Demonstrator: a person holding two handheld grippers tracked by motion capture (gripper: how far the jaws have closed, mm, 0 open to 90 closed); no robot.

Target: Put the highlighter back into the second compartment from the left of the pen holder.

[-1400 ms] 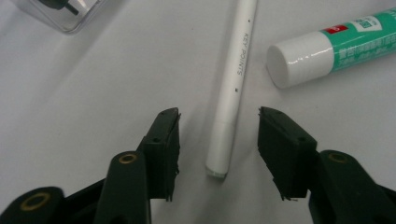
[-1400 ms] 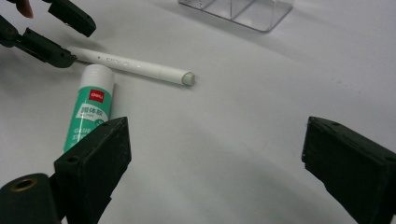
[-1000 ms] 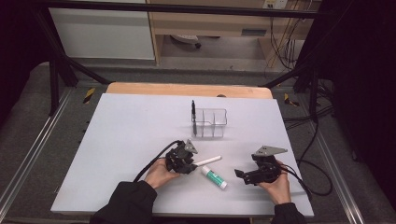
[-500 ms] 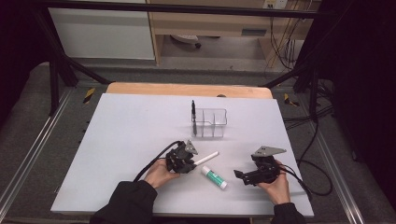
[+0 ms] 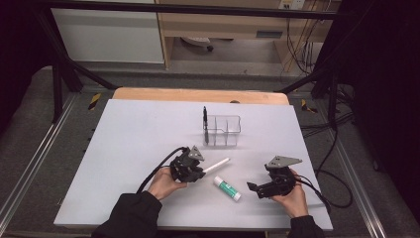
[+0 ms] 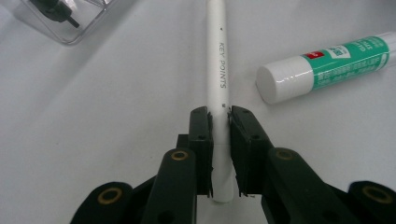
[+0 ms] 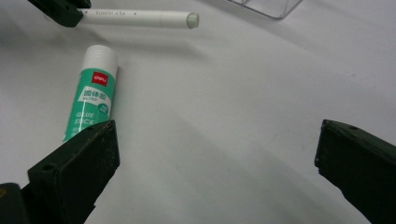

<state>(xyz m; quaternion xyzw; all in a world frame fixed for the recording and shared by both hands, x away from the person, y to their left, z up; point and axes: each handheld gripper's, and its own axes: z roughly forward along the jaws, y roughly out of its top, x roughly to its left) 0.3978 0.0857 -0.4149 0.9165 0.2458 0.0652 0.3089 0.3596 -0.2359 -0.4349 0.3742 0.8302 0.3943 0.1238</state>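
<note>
My left gripper (image 5: 199, 171) is shut on the near end of a white pen (image 5: 218, 164). In the left gripper view the pads (image 6: 201, 135) press both sides of the pen's (image 6: 217, 60) barrel, which points away toward the organizer. A green and white glue stick (image 5: 228, 188) lies on the table between the two hands. My right gripper (image 5: 253, 189) rests low on the table to its right. Its jaws stand wide open in the right gripper view (image 7: 215, 140) with nothing between them, and the glue stick (image 7: 93, 98) lies by the left jaw.
A clear plastic organizer (image 5: 224, 130) with compartments stands beyond the hands, with a black pen (image 5: 204, 119) upright in its left end. The white table (image 5: 124, 148) has a wooden edge at the back. Cables trail from both grippers.
The white pen's far end has shifted slightly away from the glue stick with the left gripper at its near end. The right hand has stayed put.
</note>
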